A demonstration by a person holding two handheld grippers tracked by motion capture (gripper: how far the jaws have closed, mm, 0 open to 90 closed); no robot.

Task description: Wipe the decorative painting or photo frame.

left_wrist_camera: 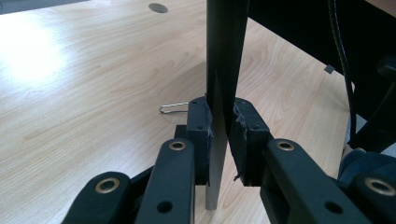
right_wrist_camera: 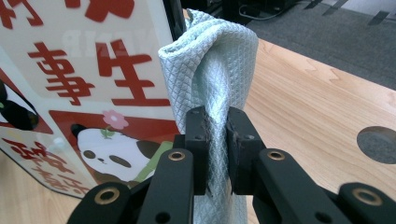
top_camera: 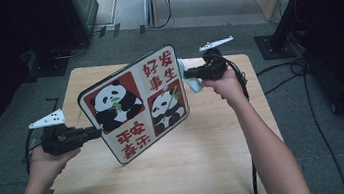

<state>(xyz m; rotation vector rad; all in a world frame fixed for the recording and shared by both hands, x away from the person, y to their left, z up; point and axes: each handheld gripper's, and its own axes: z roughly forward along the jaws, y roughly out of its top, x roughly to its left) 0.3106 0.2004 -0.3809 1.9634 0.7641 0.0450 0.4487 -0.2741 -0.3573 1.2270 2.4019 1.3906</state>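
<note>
I see my left gripper (top_camera: 95, 132) clamped on the lower left edge of the square, round-cornered board printed with two pandas and red Chinese characters (top_camera: 135, 104). In the left gripper view the board (left_wrist_camera: 224, 70) shows edge-on as a thin dark panel, pinched between the two black pads (left_wrist_camera: 201, 135), and it stands upright in that view. From the high view the board is lifted clear of the light wooden table (top_camera: 207, 153) and tilted, its printed face turned up toward the camera, the left corner lower than the right.

My right gripper (top_camera: 186, 75) is closed tight on a pale green, diamond-textured cloth (top_camera: 192, 81). In the right gripper view the cloth (right_wrist_camera: 210, 60) is bunched into a fold that rises above the pads (right_wrist_camera: 198, 140) and rests just against the right edge of the board (right_wrist_camera: 93, 70), beside the red characters.

A small bent wire clip (left_wrist_camera: 173, 108) lies on the table just behind the left gripper's pads. A round hole (right_wrist_camera: 377, 144) in the tabletop shows near the right edge of the right gripper view.
</note>
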